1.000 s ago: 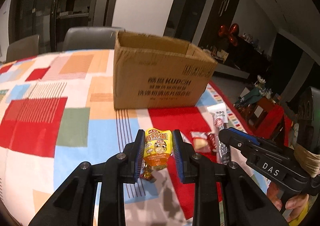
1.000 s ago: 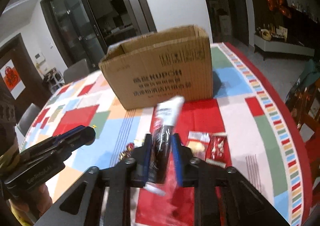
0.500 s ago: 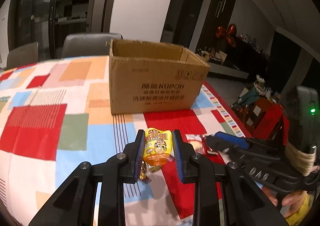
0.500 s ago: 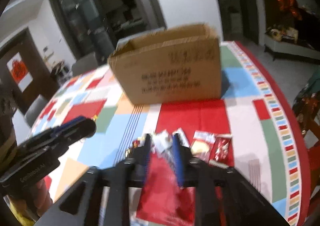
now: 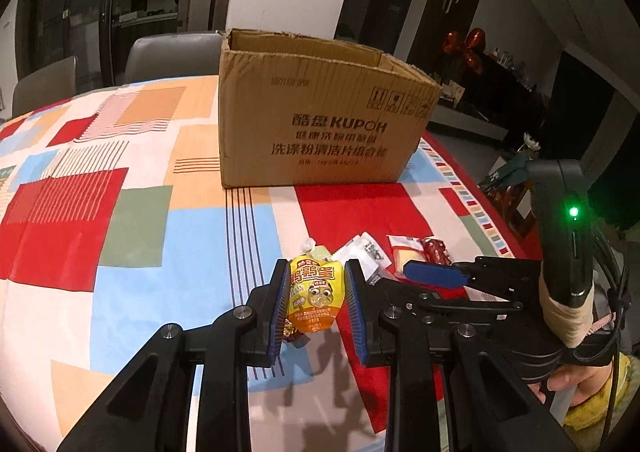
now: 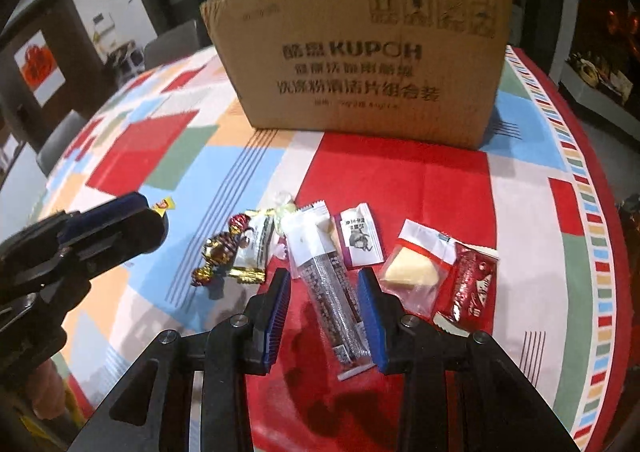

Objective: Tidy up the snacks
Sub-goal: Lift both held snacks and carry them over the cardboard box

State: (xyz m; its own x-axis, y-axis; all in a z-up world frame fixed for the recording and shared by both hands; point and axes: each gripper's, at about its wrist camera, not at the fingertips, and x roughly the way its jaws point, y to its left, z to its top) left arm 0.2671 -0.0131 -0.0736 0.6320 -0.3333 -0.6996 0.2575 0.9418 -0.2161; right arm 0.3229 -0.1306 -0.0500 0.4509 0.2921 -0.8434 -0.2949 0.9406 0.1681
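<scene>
Right now the left gripper (image 5: pixel 317 302) is clenched on a yellow plastic snack pouch w/ a cartoon face (image 5: pixel 316 298), held just above the patchwork tablecloth (image 5: pixel 132 228). The right gripper (image 6: pixel 325 312) is opening; a long clear-and-dark snack stick packet (image 6: pixel 328 284) lies between its jaws on the red patch, left pad clear of it. An open brown cardboard box (image 6: pixel 360 64) sits at the far side, other small wrapped snacks (image 6: pixel 424 272) near the stick.

- I see bare worktop (image 6: pixel 400 172) between the snack row (image 6: pixel 320 248) and the cardboard box (image 6: pixel 360 64)
- The box blocks the far side
- My left claw (image 6: pixel 132 220) crowds the row's left end
</scene>
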